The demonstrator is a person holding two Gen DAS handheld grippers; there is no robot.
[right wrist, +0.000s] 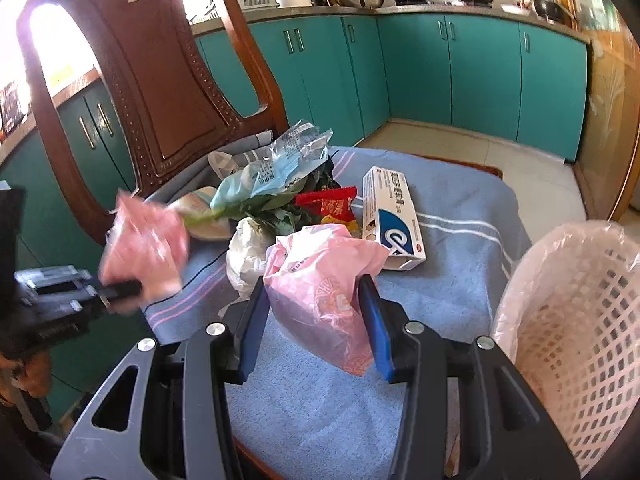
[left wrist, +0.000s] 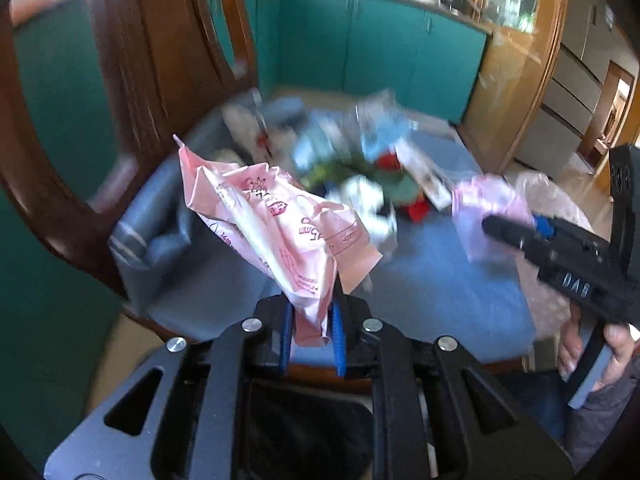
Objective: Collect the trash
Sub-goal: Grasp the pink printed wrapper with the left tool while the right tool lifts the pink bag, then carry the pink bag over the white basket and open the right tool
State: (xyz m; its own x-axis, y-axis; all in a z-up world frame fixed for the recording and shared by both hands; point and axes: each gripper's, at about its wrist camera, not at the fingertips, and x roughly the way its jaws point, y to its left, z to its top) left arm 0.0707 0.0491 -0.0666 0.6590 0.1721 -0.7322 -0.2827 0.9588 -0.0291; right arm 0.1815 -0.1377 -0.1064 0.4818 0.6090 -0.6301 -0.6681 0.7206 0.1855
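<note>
1. Daylight, bright; blown-out window (right wrist: 52, 46) glare upper left in the right wrist view.
2. Left wrist view motion-blurred: trash pile (left wrist: 352, 168) and cabinets (left wrist: 360, 40) smeared.
3. Right wrist view sharp, except the blurred pink wrapper (right wrist: 144, 244).
4. Fisheye bends the edges; corners are dark.

You are in a kitchen with teal cabinets (right wrist: 420, 68) running along two walls under a grey counter (right wrist: 320, 10) that carries pots and pans. In front of you stands a dark wooden chair (right wrist: 160, 80) with a blue striped cloth (right wrist: 460, 208) over its seat. The floor (right wrist: 520, 176) is pale tile, and bright daylight comes from the left.
</note>
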